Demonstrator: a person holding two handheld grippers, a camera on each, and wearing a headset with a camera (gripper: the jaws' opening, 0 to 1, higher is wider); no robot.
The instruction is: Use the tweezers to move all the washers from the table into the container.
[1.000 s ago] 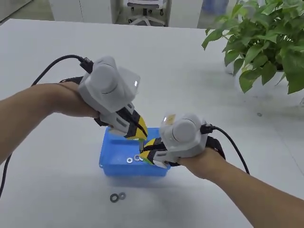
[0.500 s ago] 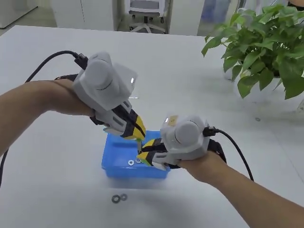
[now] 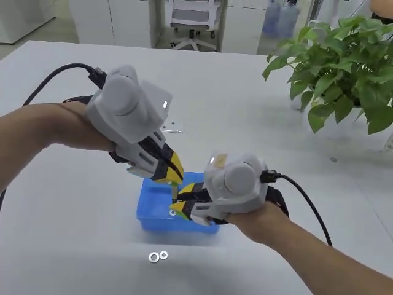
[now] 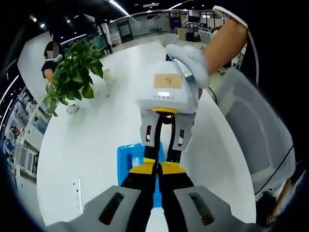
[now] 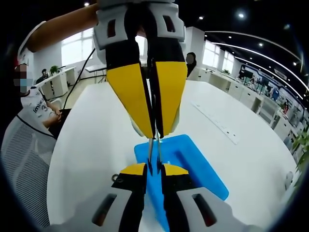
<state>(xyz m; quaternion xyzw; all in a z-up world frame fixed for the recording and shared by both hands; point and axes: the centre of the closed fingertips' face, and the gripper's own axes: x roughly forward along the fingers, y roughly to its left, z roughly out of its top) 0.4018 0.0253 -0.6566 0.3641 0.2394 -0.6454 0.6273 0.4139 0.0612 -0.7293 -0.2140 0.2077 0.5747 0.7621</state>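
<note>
Tweezers (image 5: 154, 145) pointing down into container (image 3: 153, 222), pinched by left gripper (image 3: 174, 178), right gripper (image 3: 179, 209) fingers (image 5: 133, 170) unclear

White desk (image 3: 258, 110): blue container (image 3: 150, 222) lower center, two washers (image 3: 158, 255) touching, just below it at the bottom edge; potted plant (image 3: 344, 67) upper right.
</note>
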